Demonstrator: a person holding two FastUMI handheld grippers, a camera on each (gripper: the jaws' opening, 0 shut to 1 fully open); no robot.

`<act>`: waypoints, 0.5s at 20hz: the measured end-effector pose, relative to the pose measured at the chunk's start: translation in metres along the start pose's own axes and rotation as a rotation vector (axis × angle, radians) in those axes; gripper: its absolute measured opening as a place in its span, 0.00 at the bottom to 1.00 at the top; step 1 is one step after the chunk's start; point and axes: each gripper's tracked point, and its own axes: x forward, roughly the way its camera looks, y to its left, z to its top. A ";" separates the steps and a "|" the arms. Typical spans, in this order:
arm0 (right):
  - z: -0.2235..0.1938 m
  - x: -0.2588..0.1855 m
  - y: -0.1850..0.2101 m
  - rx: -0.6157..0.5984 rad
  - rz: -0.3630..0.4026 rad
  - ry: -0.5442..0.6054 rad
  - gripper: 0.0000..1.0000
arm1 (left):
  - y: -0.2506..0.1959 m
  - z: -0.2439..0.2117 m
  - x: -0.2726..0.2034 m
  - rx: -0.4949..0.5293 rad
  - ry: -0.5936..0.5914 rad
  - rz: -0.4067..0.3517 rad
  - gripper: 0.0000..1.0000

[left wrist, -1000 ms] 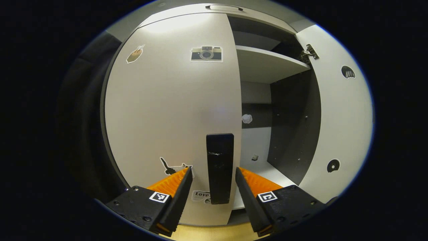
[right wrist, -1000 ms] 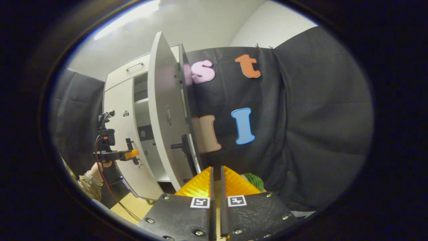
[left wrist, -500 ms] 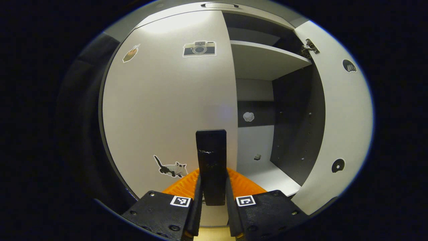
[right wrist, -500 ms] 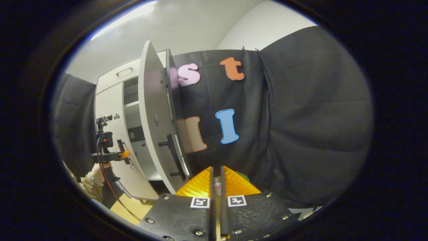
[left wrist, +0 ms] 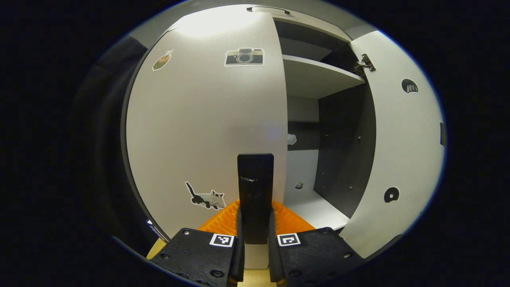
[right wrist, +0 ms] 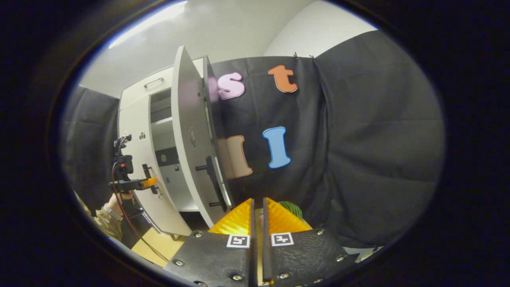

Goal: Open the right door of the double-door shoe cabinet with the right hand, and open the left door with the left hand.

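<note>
The white left door [left wrist: 207, 119] of the shoe cabinet carries several stickers and a black upright handle [left wrist: 255, 175]. My left gripper [left wrist: 255, 207] is shut on that handle, one finger pressing each side. The right door [left wrist: 402, 135] stands swung open, showing a white shelf [left wrist: 314, 77] and dark inner walls. In the right gripper view the open right door [right wrist: 191, 139] with its black handle [right wrist: 211, 179] is ahead to the left. My right gripper [right wrist: 259, 201] is shut on nothing, away from the cabinet. Farther off, a hand [right wrist: 119, 201] holds the left gripper [right wrist: 137, 184] at the left door [right wrist: 137, 155].
Black cloth [right wrist: 358, 151] walls the booth to the right of the cabinet. A green striped object [right wrist: 293, 207] lies low behind my right fingertips. A light wooden floor [right wrist: 157, 249] runs under the cabinet. A drawer with a handle [left wrist: 267, 8] sits above the doors.
My left gripper went from open around the left door's handle to shut on it. The right gripper stayed shut and drifted a little, away from the open right door.
</note>
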 end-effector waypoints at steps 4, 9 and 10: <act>-0.008 0.001 0.018 0.000 0.046 0.015 0.05 | 0.002 -0.001 -0.017 0.006 -0.002 -0.022 0.24; -0.013 0.014 0.039 -0.025 0.099 0.036 0.05 | 0.008 -0.003 -0.038 0.001 0.003 -0.052 0.23; -0.012 0.017 0.043 -0.033 0.106 0.039 0.05 | 0.008 -0.002 -0.040 0.001 0.004 -0.056 0.23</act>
